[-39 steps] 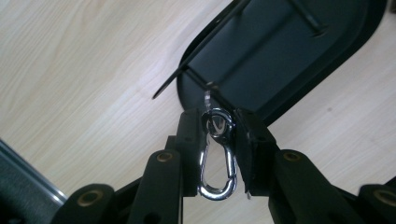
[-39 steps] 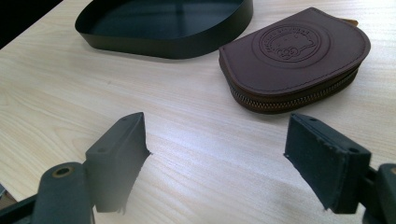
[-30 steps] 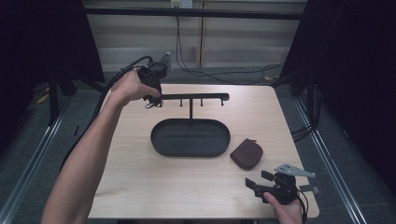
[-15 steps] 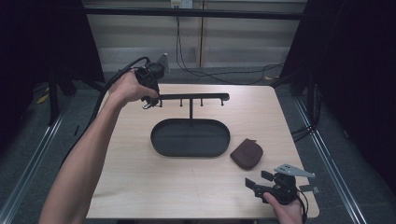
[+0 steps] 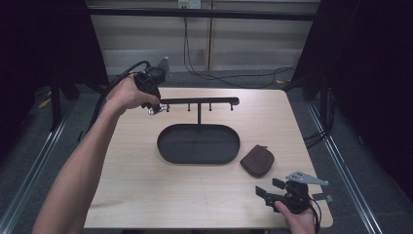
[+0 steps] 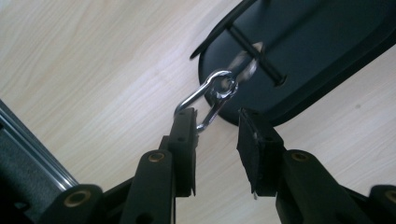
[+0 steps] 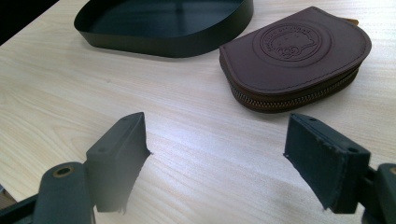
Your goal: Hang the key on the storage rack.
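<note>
Silver metal carabiner clip (image 6: 210, 95) hooked on black T-bar rack (image 5: 198, 101), left hand-held gripper (image 6: 215, 135) jaws just parting off it; brown pouch (image 5: 257, 160) unhandled, right hand-held gripper (image 7: 217, 156) wide open, empty.

Lab recording bay, bare wooden table (image 5: 146, 195), black curtains (image 5: 44, 44) (both sides), trailing cables (image 5: 209, 73)

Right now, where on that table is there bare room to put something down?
The whole left side of the table, from the oval tray to the edge, and the near middle. It is crowded around the brown pouch and right gripper.
</note>
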`<state>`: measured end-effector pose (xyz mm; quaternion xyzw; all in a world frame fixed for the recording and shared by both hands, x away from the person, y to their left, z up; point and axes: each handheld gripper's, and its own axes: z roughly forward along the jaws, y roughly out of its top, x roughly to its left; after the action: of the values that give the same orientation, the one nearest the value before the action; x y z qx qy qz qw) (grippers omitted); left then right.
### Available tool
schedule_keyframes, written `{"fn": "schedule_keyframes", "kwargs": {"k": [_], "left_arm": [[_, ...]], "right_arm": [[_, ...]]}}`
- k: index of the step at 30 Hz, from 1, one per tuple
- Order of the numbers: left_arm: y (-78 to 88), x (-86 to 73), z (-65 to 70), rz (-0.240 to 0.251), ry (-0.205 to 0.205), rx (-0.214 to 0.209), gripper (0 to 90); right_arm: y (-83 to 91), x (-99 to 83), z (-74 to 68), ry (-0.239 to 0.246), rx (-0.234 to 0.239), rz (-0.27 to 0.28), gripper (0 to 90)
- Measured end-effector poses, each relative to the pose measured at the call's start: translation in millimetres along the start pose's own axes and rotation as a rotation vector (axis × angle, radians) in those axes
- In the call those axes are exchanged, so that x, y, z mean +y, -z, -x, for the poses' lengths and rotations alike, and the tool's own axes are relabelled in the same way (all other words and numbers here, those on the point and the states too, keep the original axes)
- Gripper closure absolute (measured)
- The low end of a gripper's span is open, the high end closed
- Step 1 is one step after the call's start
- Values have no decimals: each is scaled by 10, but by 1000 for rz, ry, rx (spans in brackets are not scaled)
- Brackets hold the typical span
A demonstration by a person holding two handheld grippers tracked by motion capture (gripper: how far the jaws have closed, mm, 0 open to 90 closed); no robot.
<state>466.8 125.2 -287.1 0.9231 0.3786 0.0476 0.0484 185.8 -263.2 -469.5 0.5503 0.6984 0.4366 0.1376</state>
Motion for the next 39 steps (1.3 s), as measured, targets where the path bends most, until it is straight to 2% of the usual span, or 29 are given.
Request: {"fn": "schedule_keyframes", "kwargs": {"k": [6,7,10,11,14,17,18,23,26,27,28,29,31,32,34,35,37,39], "left_arm": [[-4,-136,-44,17,15,-3,674],[4,-181,-48,30,14,-14,670],[-14,-224,-33,20,24,-29,644],[-31,-266,-34,30,52,-52,636],[-58,-309,-24,33,58,-55,618],[-110,-415,13,43,53,-93,592],[-110,-415,13,43,53,-93,584],[-133,-585,80,120,47,-127,521],[-169,-711,124,148,32,-129,511],[-179,-799,131,166,36,-127,499],[-179,-799,131,166,36,-127,494],[-207,-894,135,197,37,-153,487],[-228,-937,134,198,30,-162,454],[-274,-1023,148,217,24,-177,431],[-298,-1062,155,219,24,-183,420],[-344,-1134,177,235,18,-186,409],[-372,-1167,193,248,19,-193,405],[-467,-1242,239,264,25,-179,389]], "right_arm": [[-7,2,-2,8,2,-4,207],[-5,2,-2,9,2,-4,207],[-4,2,-2,7,2,-4,207],[-8,3,-2,8,3,-5,207],[-11,4,-7,9,3,-8,207],[-17,6,-6,11,5,-12,207],[-17,6,-6,11,5,-12,207],[-18,6,-7,14,6,-16,207],[-16,5,-6,14,7,-13,207],[-18,6,-5,10,5,-15,206],[-18,6,-5,10,5,-15,206],[-21,8,-5,11,3,-15,206],[-21,7,-5,11,3,-15,206],[-21,8,-4,9,3,-15,205],[-21,8,-1,8,2,-15,205],[-22,8,1,4,2,-16,205],[-23,9,1,3,1,-16,205],[-26,10,1,5,-1,-14,205]]}}
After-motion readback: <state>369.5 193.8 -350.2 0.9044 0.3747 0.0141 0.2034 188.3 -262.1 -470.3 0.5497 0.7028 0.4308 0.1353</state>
